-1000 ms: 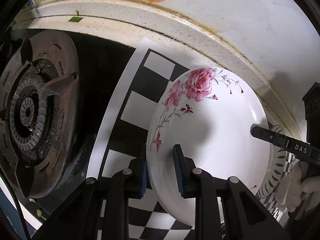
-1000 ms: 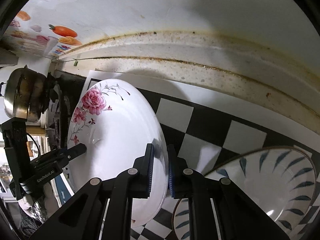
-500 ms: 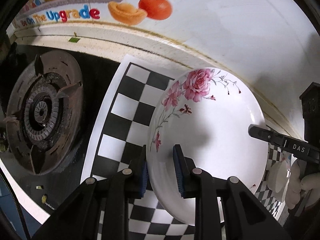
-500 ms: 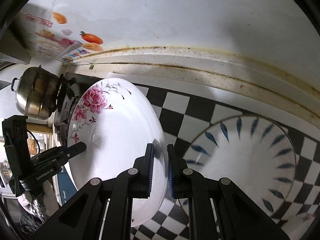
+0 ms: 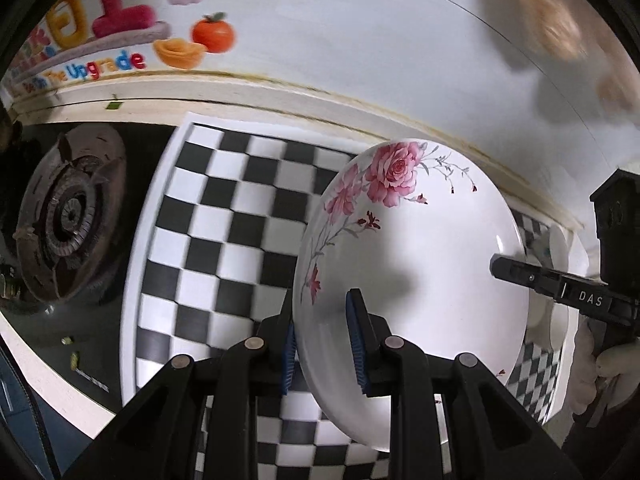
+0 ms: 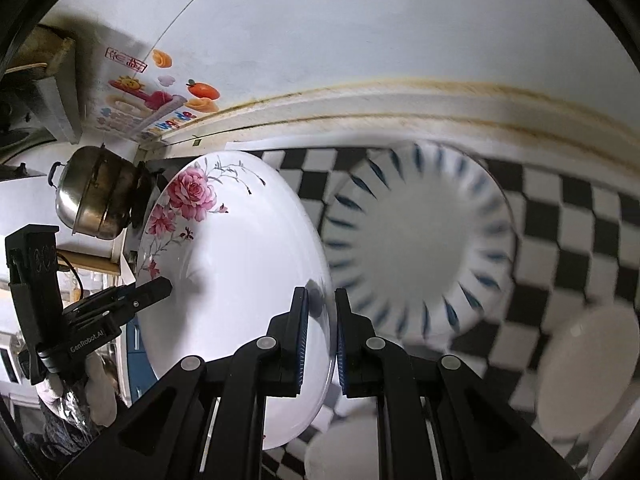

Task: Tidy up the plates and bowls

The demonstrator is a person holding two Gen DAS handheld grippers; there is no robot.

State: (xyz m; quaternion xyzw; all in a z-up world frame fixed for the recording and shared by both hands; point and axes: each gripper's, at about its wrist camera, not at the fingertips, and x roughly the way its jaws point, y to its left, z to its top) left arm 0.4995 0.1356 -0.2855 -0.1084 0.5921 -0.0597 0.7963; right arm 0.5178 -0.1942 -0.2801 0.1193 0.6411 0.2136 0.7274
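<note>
A white plate with pink roses hangs in the air above the checkered mat, gripped at opposite edges. My left gripper is shut on its near left rim. My right gripper is shut on the plate at its right rim. Each gripper shows in the other's view: the right one at the plate's far side, the left one at the lower left. Below on the mat sits a blue-leaf bowl. Two plain white dishes lie near it, blurred.
A black-and-white checkered mat covers the counter. A gas burner is to its left, with a steel pot beyond. A white wall with a fruit sticker runs behind. A gloved hand holds the right gripper.
Both grippers have risen with the rose plate held between them, so the mat, burner and blue-leaf bowl look farther below. The bowl and white dishes have come fully into the right wrist view.
</note>
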